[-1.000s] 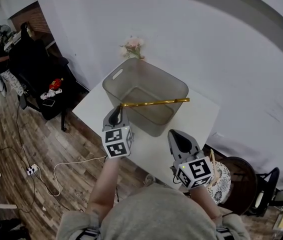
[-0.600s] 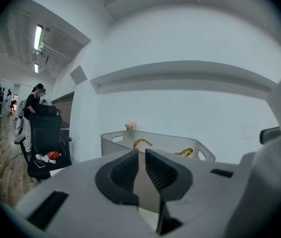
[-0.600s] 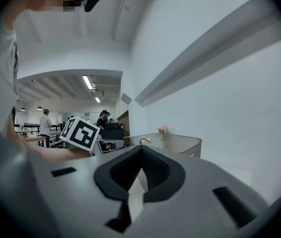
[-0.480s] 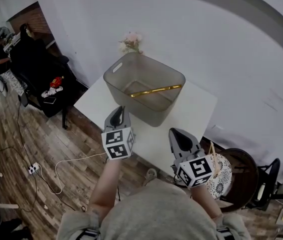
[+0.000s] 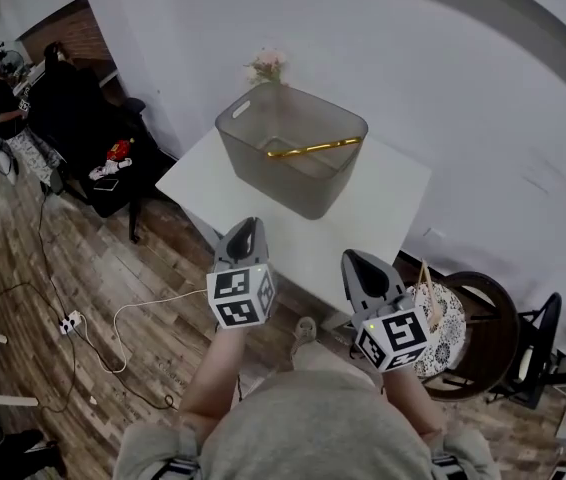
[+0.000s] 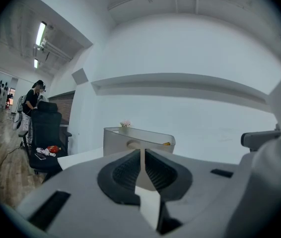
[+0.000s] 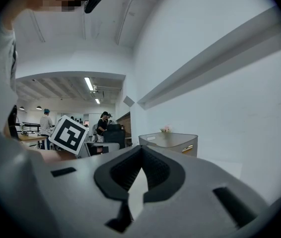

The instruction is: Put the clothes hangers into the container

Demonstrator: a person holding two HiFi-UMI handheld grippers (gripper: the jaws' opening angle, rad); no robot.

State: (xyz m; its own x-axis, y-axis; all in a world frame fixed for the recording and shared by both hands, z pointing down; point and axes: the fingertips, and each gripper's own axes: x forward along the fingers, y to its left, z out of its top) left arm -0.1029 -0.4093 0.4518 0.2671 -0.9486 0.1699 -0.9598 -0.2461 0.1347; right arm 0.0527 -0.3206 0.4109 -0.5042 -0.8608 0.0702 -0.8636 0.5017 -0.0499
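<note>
Head view, left gripper (image 5: 247,226): we see it at the near edge of the white table (image 5: 388,203), well apart from the container (image 5: 298,186).
Head view, right gripper (image 5: 356,260): it sits beside the left gripper, also at the table's near edge.
Head view, hanger (image 5: 313,149): gold, lying inside the grey container, slanting from the middle to the right wall.
Head view, surroundings: pink flowers (image 5: 266,66) behind the container; a round chair (image 5: 483,333) to the right of the table.
Left gripper view, jaws: we find them closed to a thin slit, with nothing between them.
Left gripper view, container: straight ahead on the table, with one gold end of the hanger showing at its right rim.
Right gripper view, jaws: the tips meet, with nothing held.
Right gripper view, container: ahead and to the right, with the hanger showing through its wall; the left gripper's marker cube (image 7: 70,134) is at the left.
</note>
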